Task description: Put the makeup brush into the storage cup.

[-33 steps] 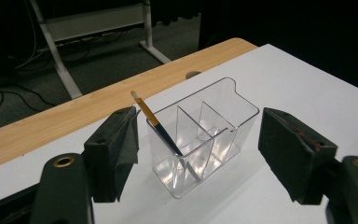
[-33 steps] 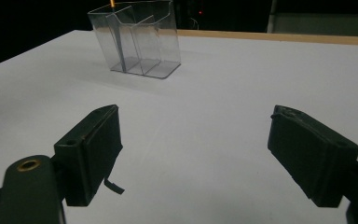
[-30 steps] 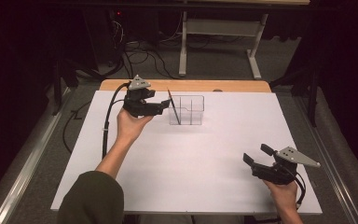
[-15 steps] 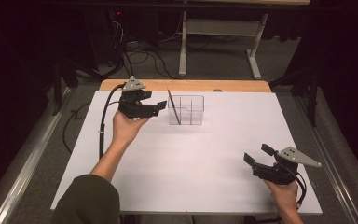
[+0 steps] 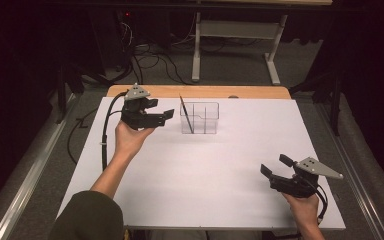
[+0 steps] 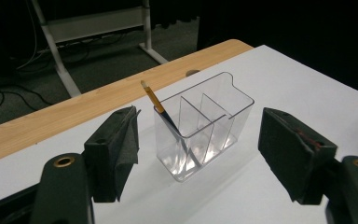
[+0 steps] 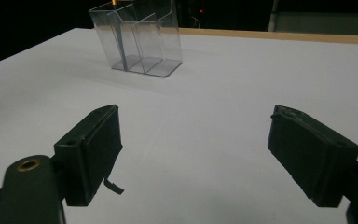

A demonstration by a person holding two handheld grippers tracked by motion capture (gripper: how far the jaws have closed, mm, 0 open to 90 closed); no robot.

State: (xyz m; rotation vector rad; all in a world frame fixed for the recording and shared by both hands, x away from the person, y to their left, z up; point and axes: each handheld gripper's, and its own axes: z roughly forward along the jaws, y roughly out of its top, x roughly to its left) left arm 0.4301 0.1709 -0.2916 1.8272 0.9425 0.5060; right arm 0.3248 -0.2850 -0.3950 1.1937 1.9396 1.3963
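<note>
Covering most of a wooden table (image 5: 195, 91) in a dark room, a white sheet (image 5: 205, 170) bears a clear organizer (image 5: 200, 118) with a brush (image 5: 186, 114) leaning in its end compartment, faced closely by the wide-open, empty left gripper (image 5: 167, 115), while the right gripper (image 5: 275, 166), likewise wide and empty, is held low near the front edge.

My left gripper (image 5: 166, 116) hovers near the far left of the white-covered table (image 5: 215, 200), its black jaws spread and empty, pointing toward the clear plastic three-compartment holder (image 5: 200, 118) just beside them. A thin dark brush (image 5: 186, 115) stands tilted in that holder's leftmost compartment, its tip rising above the rim. My right gripper (image 5: 274, 166) sits well apart at the near right corner, jaws spread wide with nothing between them, its grey three-cornered plate (image 5: 320, 168) on top.
</note>
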